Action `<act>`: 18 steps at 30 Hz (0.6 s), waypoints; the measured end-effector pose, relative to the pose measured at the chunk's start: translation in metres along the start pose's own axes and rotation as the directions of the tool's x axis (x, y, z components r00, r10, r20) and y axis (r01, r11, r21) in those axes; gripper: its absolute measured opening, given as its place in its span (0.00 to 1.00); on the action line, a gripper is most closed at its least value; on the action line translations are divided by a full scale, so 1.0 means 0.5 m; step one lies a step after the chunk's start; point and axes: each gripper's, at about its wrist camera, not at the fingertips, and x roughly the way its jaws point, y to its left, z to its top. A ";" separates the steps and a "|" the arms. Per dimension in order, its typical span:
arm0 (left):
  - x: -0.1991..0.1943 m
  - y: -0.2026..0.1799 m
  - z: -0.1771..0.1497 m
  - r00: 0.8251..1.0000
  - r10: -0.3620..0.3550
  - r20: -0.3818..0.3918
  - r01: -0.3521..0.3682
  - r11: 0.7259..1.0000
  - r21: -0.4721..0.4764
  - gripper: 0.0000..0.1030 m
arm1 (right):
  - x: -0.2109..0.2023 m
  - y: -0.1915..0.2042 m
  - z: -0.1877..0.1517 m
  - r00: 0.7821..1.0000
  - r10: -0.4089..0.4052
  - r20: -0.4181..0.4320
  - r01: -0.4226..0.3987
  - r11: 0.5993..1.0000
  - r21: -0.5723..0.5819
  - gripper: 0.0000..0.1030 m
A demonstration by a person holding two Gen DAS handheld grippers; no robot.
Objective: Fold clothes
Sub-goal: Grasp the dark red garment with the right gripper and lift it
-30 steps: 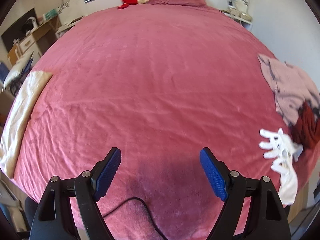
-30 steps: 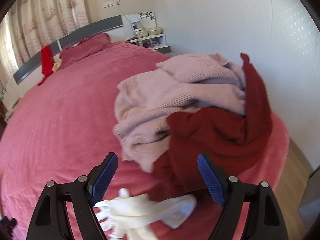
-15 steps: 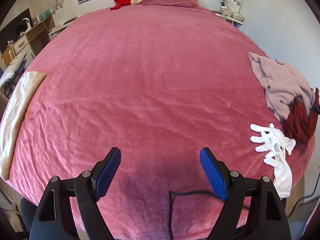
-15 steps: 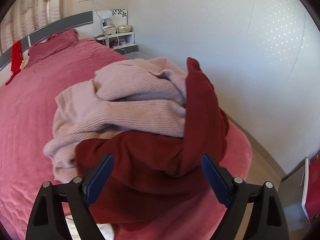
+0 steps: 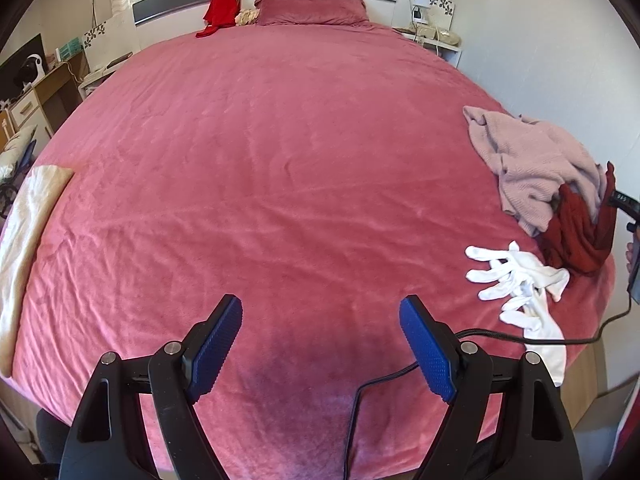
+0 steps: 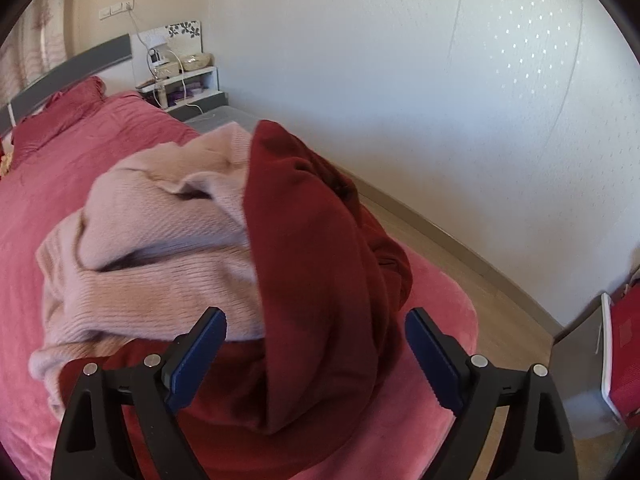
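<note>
At the bottom of the left wrist view the left gripper hangs with its blue pads spread wide over bare pink bedspread, nothing between them, a black cable trailing past its right finger. To the lower right lies a pair of white gloves, and just beyond them the heap of clothes — a dark red garment against a pale pink knit sweater — with the right gripper cut off by the frame edge there. In the right wrist view the right gripper also stands spread apart, a standing fold of the dark red garment rising between its fingers; whether the pads touch it is hard to tell. The pink sweater sits blurred to the left. Far at the top, a pillow and a red cloth over the headboard.
</note>
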 end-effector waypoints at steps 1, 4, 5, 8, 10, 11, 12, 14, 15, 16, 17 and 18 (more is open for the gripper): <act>0.002 -0.002 -0.001 1.000 0.001 -0.002 -0.001 1.000 0.004 0.80 | 0.011 -0.006 0.003 1.000 -0.006 -0.007 0.006 1.000 0.007 0.90; 0.009 -0.008 -0.006 1.000 0.006 -0.014 -0.006 1.000 0.018 0.80 | 0.043 -0.022 0.007 0.999 0.005 -0.033 -0.003 0.999 0.042 0.90; 0.011 -0.010 -0.008 1.000 0.008 -0.018 -0.008 1.000 0.023 0.80 | 0.056 -0.027 0.007 0.999 0.023 -0.046 -0.020 0.998 0.057 0.91; 0.019 -0.015 -0.012 0.999 0.014 -0.029 -0.013 0.999 0.037 0.80 | 0.095 -0.043 0.003 0.993 0.076 -0.089 -0.067 0.993 0.097 0.91; 0.024 -0.019 -0.016 0.999 0.018 -0.037 -0.017 0.999 0.047 0.80 | 0.116 -0.048 -0.005 0.988 0.101 -0.117 -0.089 0.990 0.107 0.91; 0.026 -0.021 -0.017 0.999 0.021 -0.041 -0.018 0.999 0.052 0.80 | 0.126 -0.051 -0.010 0.985 0.113 -0.131 -0.099 0.989 0.110 0.91; 0.028 -0.023 -0.019 0.999 0.023 -0.044 -0.020 0.998 0.056 0.80 | 0.136 -0.053 -0.015 0.982 0.124 -0.145 -0.108 0.988 0.114 0.91; 0.033 -0.026 -0.022 0.998 0.027 -0.052 -0.023 0.998 0.066 0.80 | 0.156 -0.057 -0.024 0.974 0.147 -0.172 -0.128 0.984 0.121 0.90; 0.036 -0.027 -0.023 0.998 0.031 -0.056 -0.027 0.997 0.067 0.80 | 0.164 -0.066 -0.030 0.967 0.174 -0.185 -0.145 0.977 0.158 0.90; 0.039 -0.027 -0.022 0.998 0.031 -0.060 -0.027 0.997 0.067 0.80 | 0.168 -0.078 -0.036 0.958 0.210 -0.193 -0.168 0.962 0.215 0.83; 0.042 -0.027 -0.021 0.997 0.029 -0.066 -0.024 0.997 0.068 0.80 | 0.169 -0.089 -0.042 0.950 0.247 -0.193 -0.192 0.945 0.263 0.73; 0.045 -0.027 -0.021 0.997 0.026 -0.073 -0.021 0.997 0.070 0.80 | 0.169 -0.099 -0.048 0.940 0.283 -0.188 -0.217 0.926 0.308 0.66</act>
